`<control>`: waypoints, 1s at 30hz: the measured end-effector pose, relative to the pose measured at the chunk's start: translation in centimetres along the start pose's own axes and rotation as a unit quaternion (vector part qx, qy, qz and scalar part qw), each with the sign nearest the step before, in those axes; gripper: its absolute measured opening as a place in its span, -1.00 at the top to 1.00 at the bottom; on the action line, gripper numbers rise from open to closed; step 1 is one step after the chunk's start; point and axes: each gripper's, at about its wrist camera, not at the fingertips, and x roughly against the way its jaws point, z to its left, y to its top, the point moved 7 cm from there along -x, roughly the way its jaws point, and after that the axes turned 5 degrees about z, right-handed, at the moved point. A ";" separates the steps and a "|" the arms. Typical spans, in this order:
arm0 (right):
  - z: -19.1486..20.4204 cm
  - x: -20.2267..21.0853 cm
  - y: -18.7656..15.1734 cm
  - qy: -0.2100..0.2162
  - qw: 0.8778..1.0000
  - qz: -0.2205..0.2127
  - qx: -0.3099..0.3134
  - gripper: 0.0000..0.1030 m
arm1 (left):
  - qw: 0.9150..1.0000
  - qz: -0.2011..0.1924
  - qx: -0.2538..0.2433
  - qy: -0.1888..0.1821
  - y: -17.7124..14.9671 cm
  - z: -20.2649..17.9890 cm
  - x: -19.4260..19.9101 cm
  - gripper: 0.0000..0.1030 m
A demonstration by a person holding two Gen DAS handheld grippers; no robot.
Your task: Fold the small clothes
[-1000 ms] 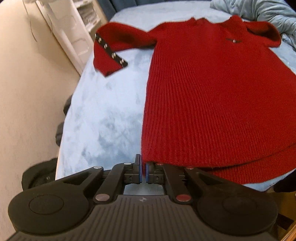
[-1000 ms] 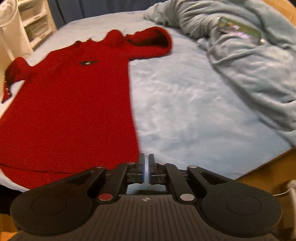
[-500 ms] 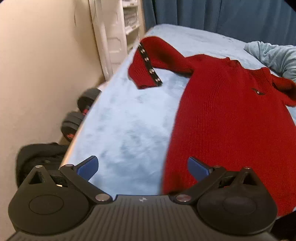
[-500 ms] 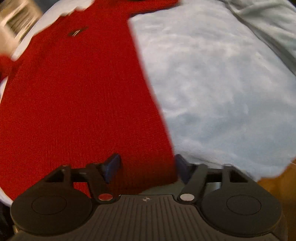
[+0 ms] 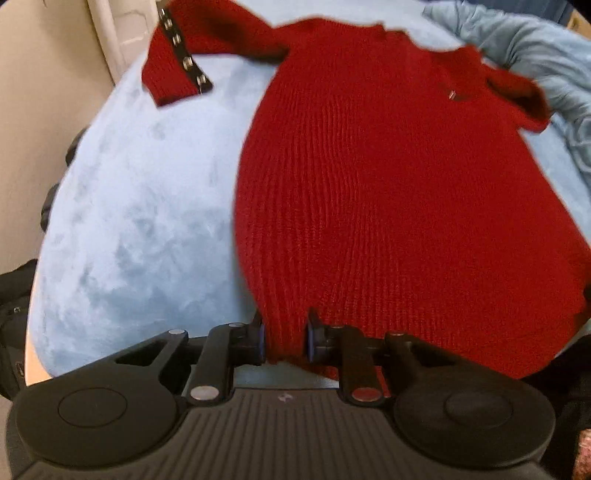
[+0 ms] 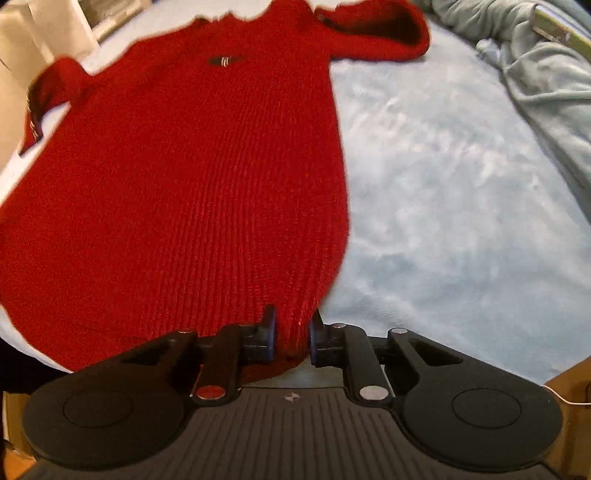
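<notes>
A red knitted sweater lies flat on a light blue bed, neck away from me, both sleeves spread out. Its left sleeve has a black cuff strip with metal studs. My left gripper is shut on the hem's near left corner. In the right wrist view the same sweater fills the left half, and my right gripper is shut on the hem's near right corner. The fabric bunches between both pairs of pads.
A crumpled pale blue blanket lies along the bed's right side. A white shelf unit and a beige wall stand to the left. Dark dumbbells and a black bag sit on the floor by the bed's left edge.
Both grippers went from shut and empty to open, moved onto the hem corners, and have now closed on the sweater.
</notes>
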 end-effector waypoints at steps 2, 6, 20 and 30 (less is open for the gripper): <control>-0.2 1.9 -0.3 0.001 1.000 -0.013 0.009 0.72 | 1.000 -0.007 0.003 -0.005 -0.2 0.3 0.9 0.58; -0.6 2.0 -0.7 -0.024 0.999 -0.003 0.024 0.72 | 1.000 0.010 0.010 -0.012 -1.4 -0.3 0.3 0.58; 1.2 4.5 0.3 -0.080 0.996 -0.040 0.014 -0.04 | 0.994 -0.056 0.089 0.031 1.1 5.3 2.1 -0.72; 2.4 1.5 7.3 -0.085 0.991 -0.081 -0.061 -0.04 | 0.972 -0.116 0.199 0.054 17.4 12.3 -0.1 -0.84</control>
